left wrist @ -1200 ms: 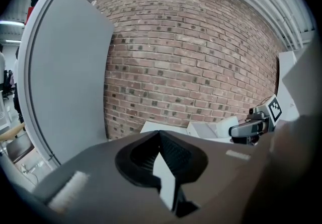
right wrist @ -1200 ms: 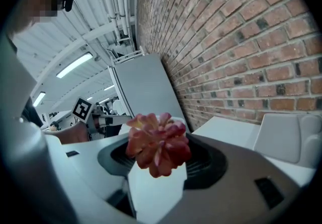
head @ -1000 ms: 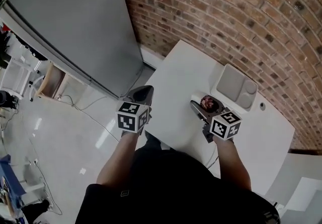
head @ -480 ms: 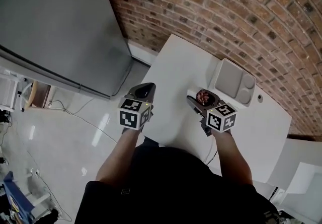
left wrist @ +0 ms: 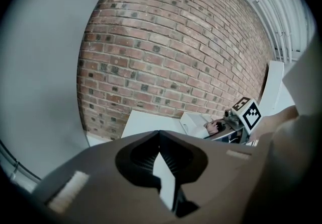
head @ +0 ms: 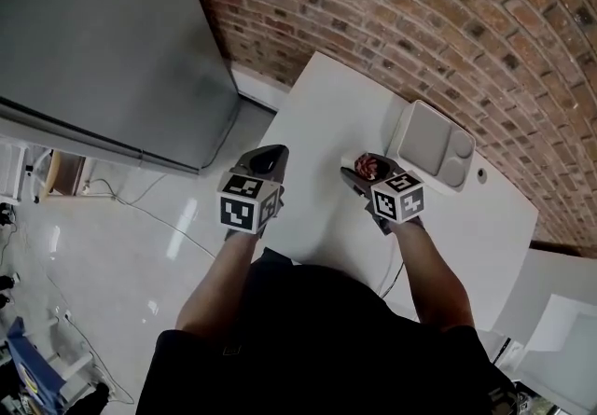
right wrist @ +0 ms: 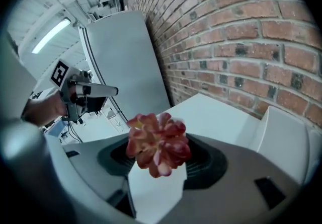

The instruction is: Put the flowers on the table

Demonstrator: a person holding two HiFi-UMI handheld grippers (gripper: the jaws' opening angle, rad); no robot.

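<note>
A pink-red flower (right wrist: 158,143) sits between the jaws of my right gripper (right wrist: 157,166), which is shut on the flower. In the head view the flower (head: 370,166) hangs over the white table (head: 326,119), just left of the tray, with the right gripper (head: 366,172) behind it. My left gripper (head: 264,159) hovers at the table's left edge. Its tips (left wrist: 159,135) meet with nothing between them. From the left gripper view the flower (left wrist: 213,127) shows small at the right.
A white two-compartment tray (head: 431,138) lies on the table against the brick wall (head: 448,21). A large grey panel (head: 103,40) stands at the left over a glossy floor (head: 112,245) with cables. The table's bare part (right wrist: 211,109) lies ahead of the right jaws.
Both grippers have come lower and further over the table. The right one has carried the flower closer to the tray.
</note>
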